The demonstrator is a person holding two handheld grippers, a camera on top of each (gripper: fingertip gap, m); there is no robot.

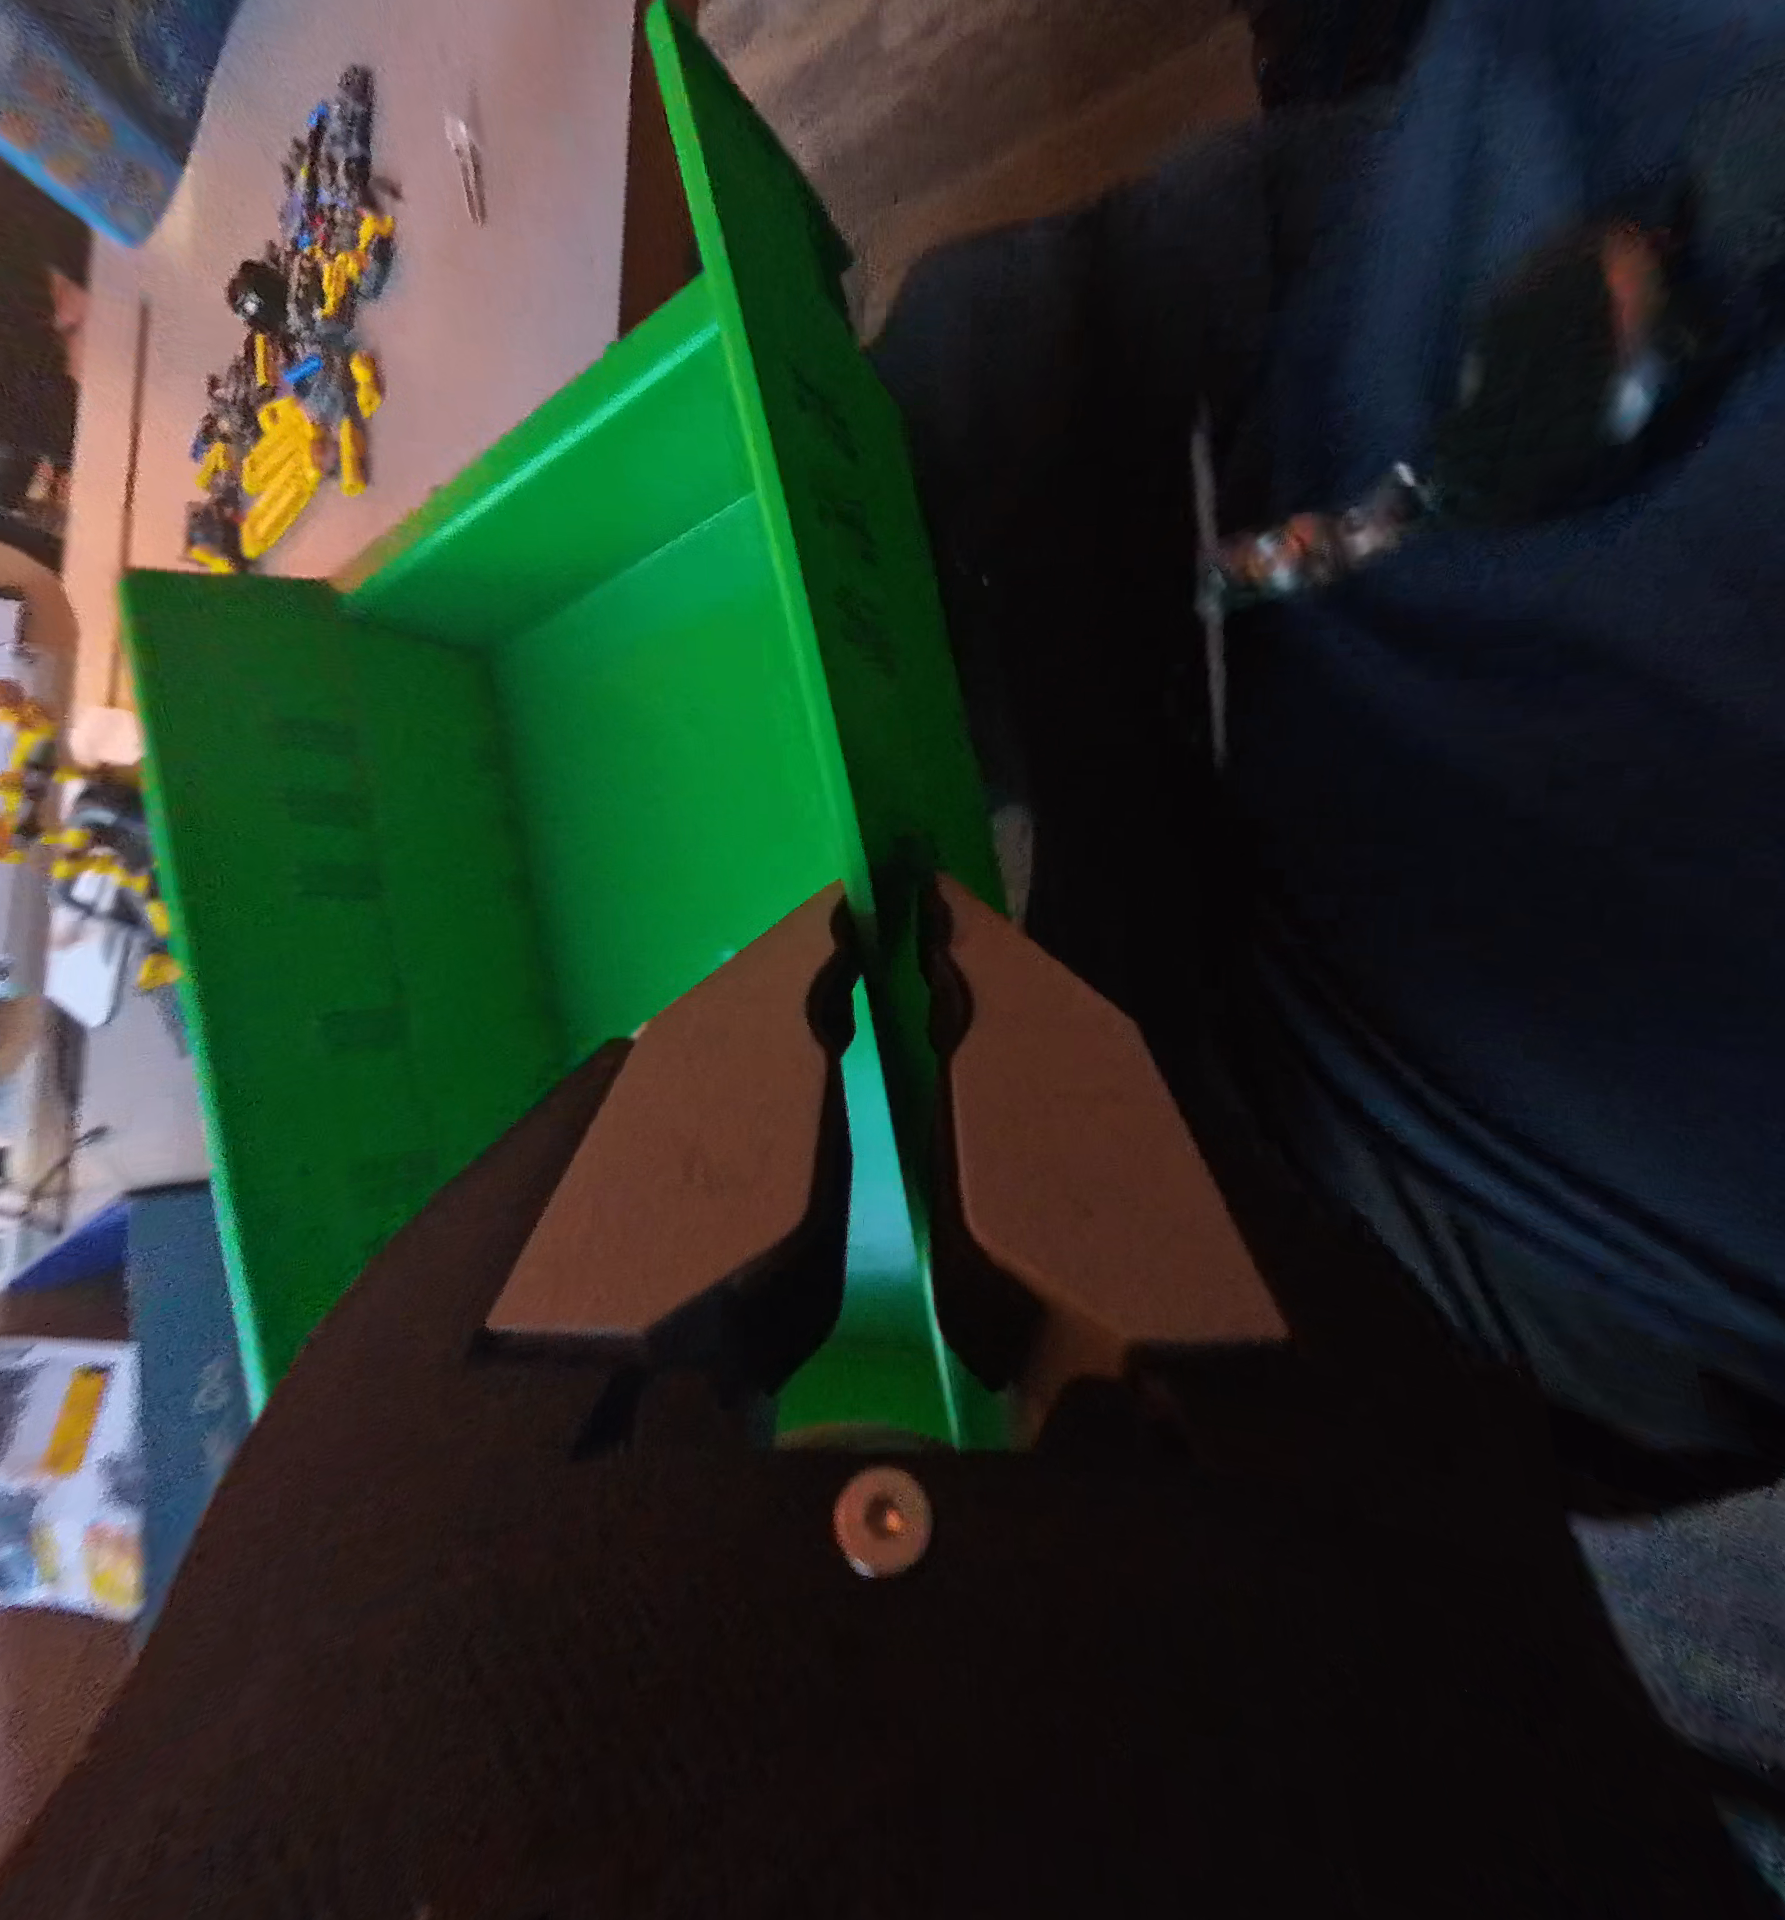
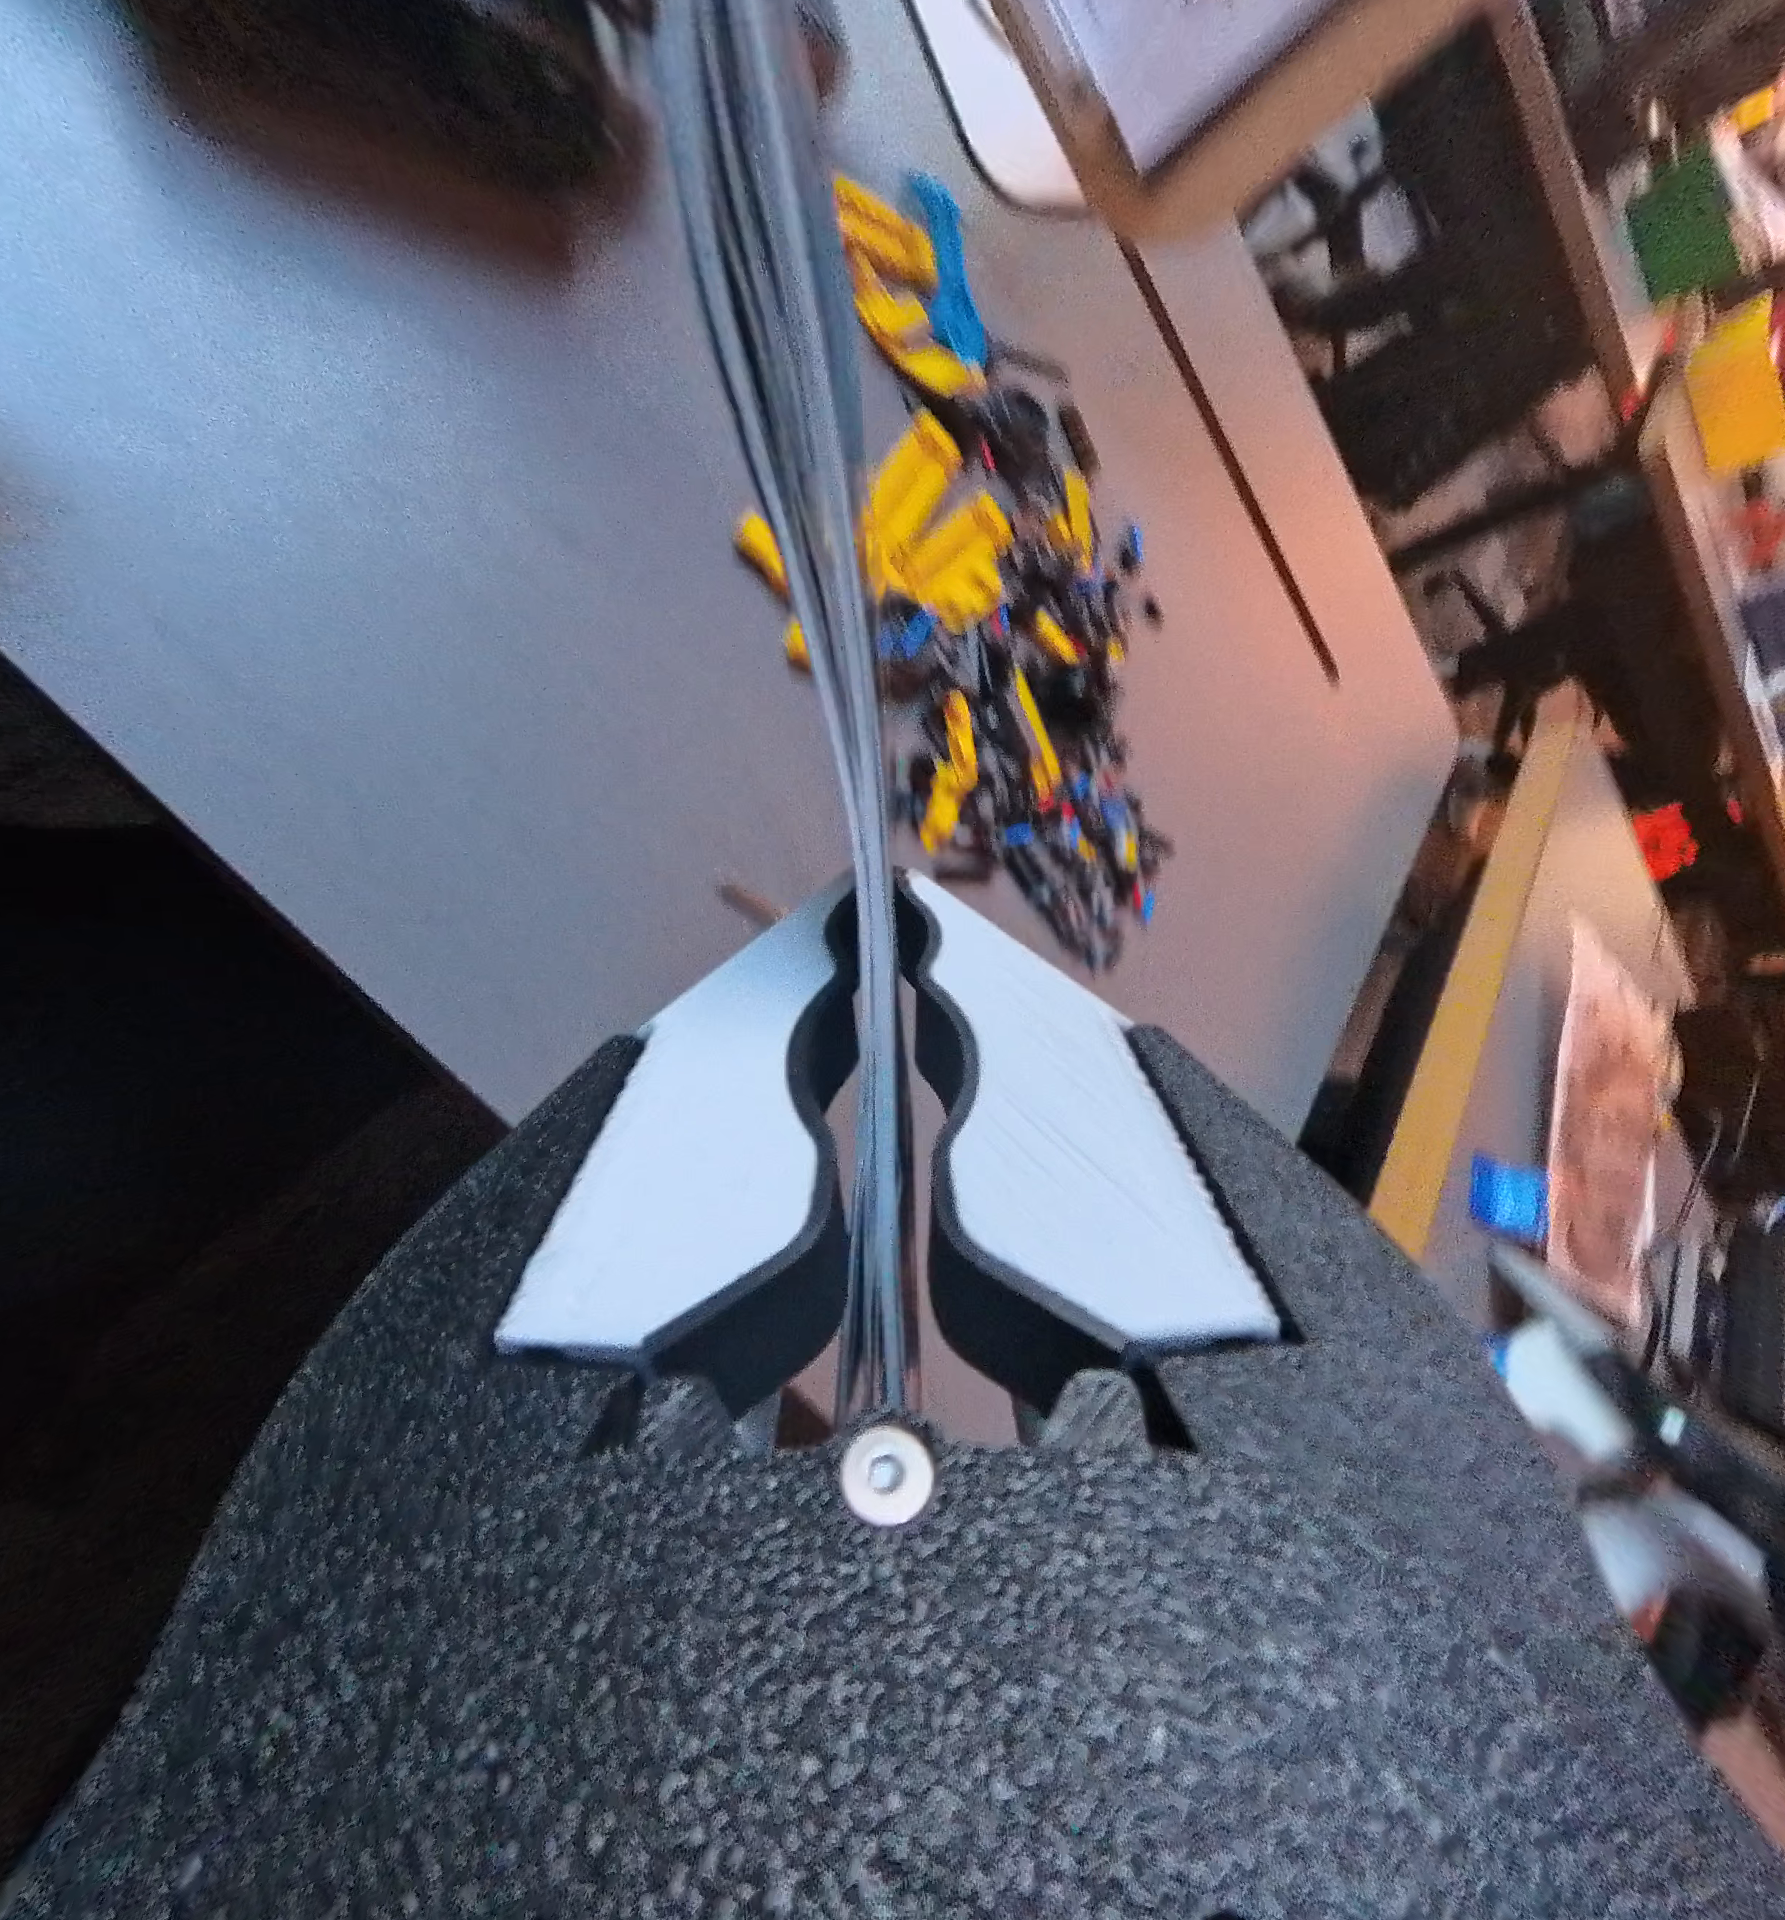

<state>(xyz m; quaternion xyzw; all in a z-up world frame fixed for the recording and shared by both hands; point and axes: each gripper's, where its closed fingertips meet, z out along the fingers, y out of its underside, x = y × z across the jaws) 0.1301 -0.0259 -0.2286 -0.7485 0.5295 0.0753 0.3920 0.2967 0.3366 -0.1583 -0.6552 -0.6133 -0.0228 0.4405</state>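
Left gripper [image 1: 893,904] clamped on green plastic bin [image 1: 597,727] wall, right gripper [image 2: 880,914] clamped on thin clear plastic sheet [image 2: 763,260], yellow building-brick pile [image 2: 981,582] beyond on table

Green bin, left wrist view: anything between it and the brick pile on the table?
Nothing visible. The left gripper has its jaws shut on a wall of the green bin, and only bare table shows between the bin and the brick pile.

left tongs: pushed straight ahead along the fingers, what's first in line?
The left tongs are shut on the side wall of the green bin, so that wall lies ahead first. Beyond it, probably the table; depth unclear.
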